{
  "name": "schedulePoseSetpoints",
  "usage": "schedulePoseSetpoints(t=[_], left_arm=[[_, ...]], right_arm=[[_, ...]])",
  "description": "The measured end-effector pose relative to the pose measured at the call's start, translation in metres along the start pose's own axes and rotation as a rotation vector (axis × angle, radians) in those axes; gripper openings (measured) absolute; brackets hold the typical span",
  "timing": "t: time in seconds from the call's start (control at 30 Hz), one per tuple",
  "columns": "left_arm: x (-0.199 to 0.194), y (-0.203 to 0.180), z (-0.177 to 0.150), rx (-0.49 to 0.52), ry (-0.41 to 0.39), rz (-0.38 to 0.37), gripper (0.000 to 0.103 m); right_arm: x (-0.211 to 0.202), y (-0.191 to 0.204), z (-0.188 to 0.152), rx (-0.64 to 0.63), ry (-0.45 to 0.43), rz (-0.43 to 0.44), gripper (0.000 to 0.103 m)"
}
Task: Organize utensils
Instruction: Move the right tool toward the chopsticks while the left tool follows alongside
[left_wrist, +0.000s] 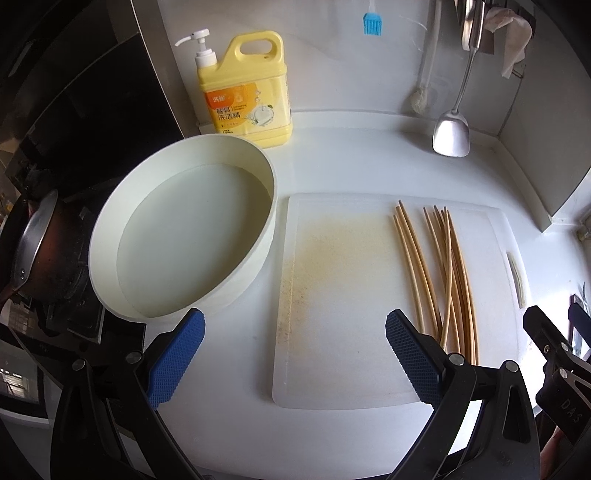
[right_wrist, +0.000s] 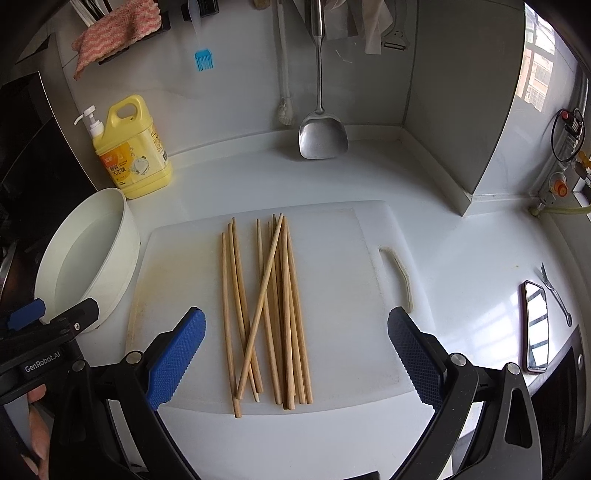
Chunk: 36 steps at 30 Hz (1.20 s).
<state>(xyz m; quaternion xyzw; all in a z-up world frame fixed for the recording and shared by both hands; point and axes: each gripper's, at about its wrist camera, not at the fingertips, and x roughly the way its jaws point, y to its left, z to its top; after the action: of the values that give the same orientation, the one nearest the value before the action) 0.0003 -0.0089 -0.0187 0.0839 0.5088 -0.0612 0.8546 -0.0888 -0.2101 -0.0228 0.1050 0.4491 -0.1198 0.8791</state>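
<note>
White kitchen table (right_wrist: 461, 236) carries a pale cutting board (right_wrist: 343, 295), and on it lies a loose sheaf of wooden chopsticks (right_wrist: 275, 306), roughly parallel, one crossing the rest at a slant. A round white basin (left_wrist: 177, 236) sits just left of the board. Both the left tongs (left_wrist: 295, 354) and the right tongs (right_wrist: 295, 354) stand wide open, holding nothing. The sticks look light, stiff and smooth, likely to roll or slip; gripping near mid-length, across several at once, seems safest.
</note>
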Motion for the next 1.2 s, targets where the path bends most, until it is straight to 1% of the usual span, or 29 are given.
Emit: schedulePoseSetpoints(t=[0.07,0.13,0.2,0.3,0.43,0.57,0.67,0.8,1.0,1.2], left_arm=[[0.006,-0.004,-0.003,0.014,0.011,-0.01,0.097],[0.01,-0.008,-0.004,0.017,0.002,-0.038,0.097],[0.014,-0.011,-0.004,0.019,-0.006,-0.061,0.097],[0.024,-0.019,-0.004,0.03,-0.012,-0.073,0.097],[0.039,-0.027,-0.006,0.028,0.001,-0.088,0.097],[0.054,-0.034,-0.007,-0.001,0.023,-0.14,0.097],[0.063,-0.044,-0.008,0.017,0.013,-0.139,0.097],[0.077,-0.056,-0.007,0.036,0.008,-0.125,0.097],[0.095,-0.061,-0.007,0.037,0.005,-0.124,0.097],[0.104,-0.063,-0.011,0.037,0.004,-0.111,0.097]], right_arm=[[0.006,-0.004,-0.004,0.003,0.012,0.024,0.095],[0.012,-0.009,-0.008,0.002,0.017,0.03,0.094],[0.017,-0.016,-0.013,-0.001,-0.003,0.025,0.094],[0.029,-0.028,-0.021,-0.012,-0.038,-0.007,0.094],[0.045,-0.042,-0.024,-0.026,-0.034,-0.031,0.094],[0.064,-0.052,-0.022,-0.025,0.007,-0.028,0.094],[0.079,-0.054,-0.023,-0.033,0.043,0.017,0.094],[0.095,-0.05,-0.022,-0.056,0.054,0.013,0.094],[0.114,-0.052,-0.017,-0.068,0.059,0.0,0.094],[0.123,-0.052,-0.012,-0.073,0.068,0.026,0.094]])
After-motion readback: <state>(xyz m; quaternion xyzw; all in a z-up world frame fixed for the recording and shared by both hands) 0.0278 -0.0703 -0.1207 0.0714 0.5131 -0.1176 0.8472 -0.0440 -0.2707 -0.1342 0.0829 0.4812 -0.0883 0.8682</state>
